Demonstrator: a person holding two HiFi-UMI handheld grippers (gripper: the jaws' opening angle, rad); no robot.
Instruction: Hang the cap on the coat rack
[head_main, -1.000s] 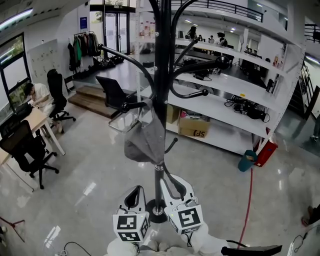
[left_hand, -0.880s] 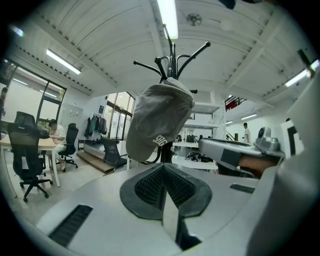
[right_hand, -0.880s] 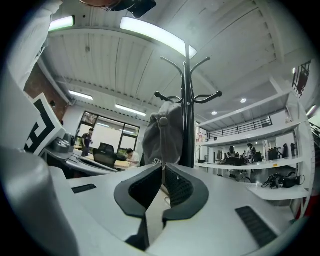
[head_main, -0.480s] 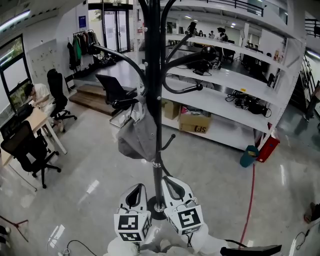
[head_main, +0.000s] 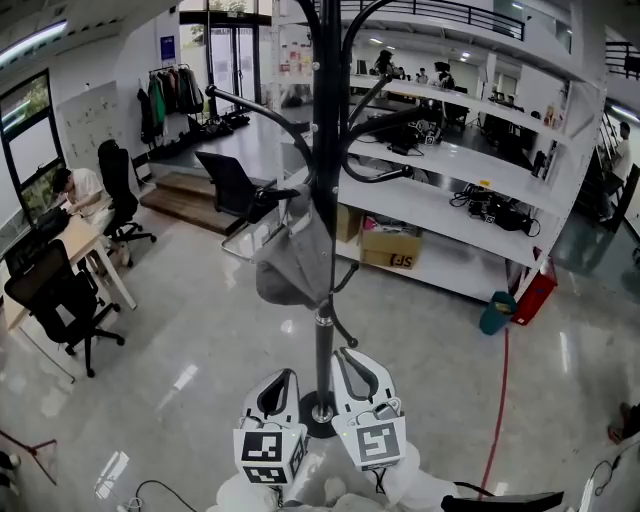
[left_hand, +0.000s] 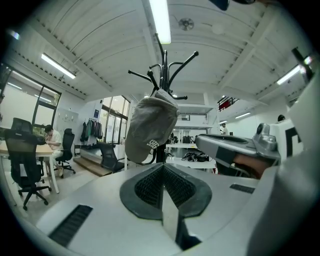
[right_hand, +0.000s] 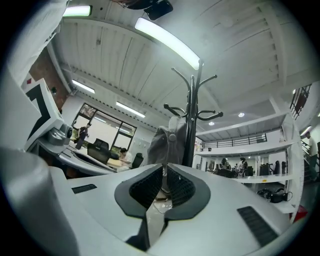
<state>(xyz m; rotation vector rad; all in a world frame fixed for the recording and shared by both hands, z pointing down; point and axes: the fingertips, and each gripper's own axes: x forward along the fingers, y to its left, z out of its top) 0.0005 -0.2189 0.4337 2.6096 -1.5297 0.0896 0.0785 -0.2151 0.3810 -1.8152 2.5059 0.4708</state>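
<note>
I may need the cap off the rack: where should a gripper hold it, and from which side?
Probably the cap's lower, free-hanging part, coming from the left. It hangs limp from a hook, its bottom free, and the pole stands close on its right.

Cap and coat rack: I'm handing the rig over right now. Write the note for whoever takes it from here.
Left gripper: shut, empty, low by the pole of the coat rack.
Right gripper: shut, empty, low on the pole's other side.
Cap: hangs from a hook on the rack, free of both grippers.
Done: the cap is hung.
Left: probably nothing but drawing both grippers clear.
</note>
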